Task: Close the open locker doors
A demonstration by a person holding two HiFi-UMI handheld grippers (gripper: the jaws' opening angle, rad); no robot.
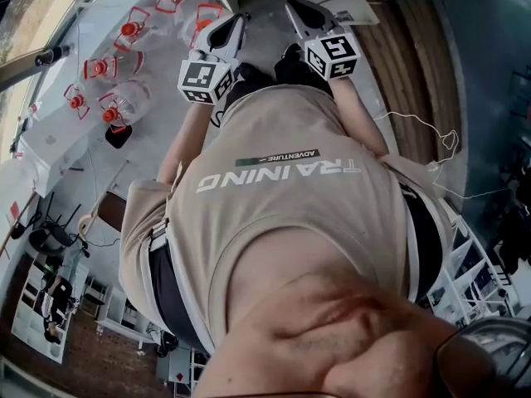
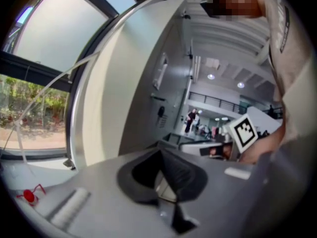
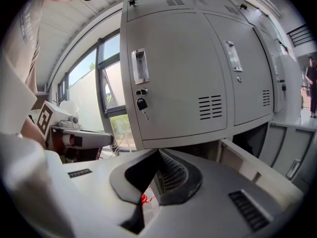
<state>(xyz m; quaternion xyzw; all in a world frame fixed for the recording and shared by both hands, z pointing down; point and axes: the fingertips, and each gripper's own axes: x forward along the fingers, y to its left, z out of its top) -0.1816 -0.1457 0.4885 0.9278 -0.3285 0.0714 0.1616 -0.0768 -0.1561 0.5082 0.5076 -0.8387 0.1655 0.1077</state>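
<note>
Grey lockers (image 3: 183, 78) face my right claw (image 3: 159, 155); it and my left claw (image 2: 162, 155) are pinched together, empty. Low right an open locker door (image 3: 260, 165) juts; a careless swing could glance off.

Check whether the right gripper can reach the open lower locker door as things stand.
Probably yes: the open locker door lies close beside the right gripper, to its right, with nothing visible between them; its jaws are together.
</note>
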